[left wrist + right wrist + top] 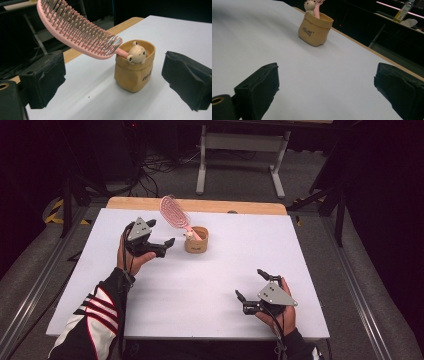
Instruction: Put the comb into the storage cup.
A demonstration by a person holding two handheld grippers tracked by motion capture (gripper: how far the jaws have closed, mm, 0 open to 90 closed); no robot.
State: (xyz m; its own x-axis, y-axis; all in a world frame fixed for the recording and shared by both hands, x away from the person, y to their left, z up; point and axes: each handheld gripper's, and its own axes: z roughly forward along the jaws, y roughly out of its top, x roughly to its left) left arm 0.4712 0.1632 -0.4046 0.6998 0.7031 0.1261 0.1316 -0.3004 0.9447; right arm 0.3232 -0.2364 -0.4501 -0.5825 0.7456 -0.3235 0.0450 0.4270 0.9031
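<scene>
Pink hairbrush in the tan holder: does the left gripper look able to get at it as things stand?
Probably yes. The left gripper is open beside the tan holder, and the pink hairbrush leans out toward it over bare table.

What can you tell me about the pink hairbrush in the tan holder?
The pink hairbrush looks like plastic, with an oval vented head and rows of thin grey-tipped bristles. It stands handle-down in the tan sack-shaped holder, leaning far over so the head juts out past the rim, beside the little bear figure. It touches the holder alone; the left gripper is open and short of it.
</scene>
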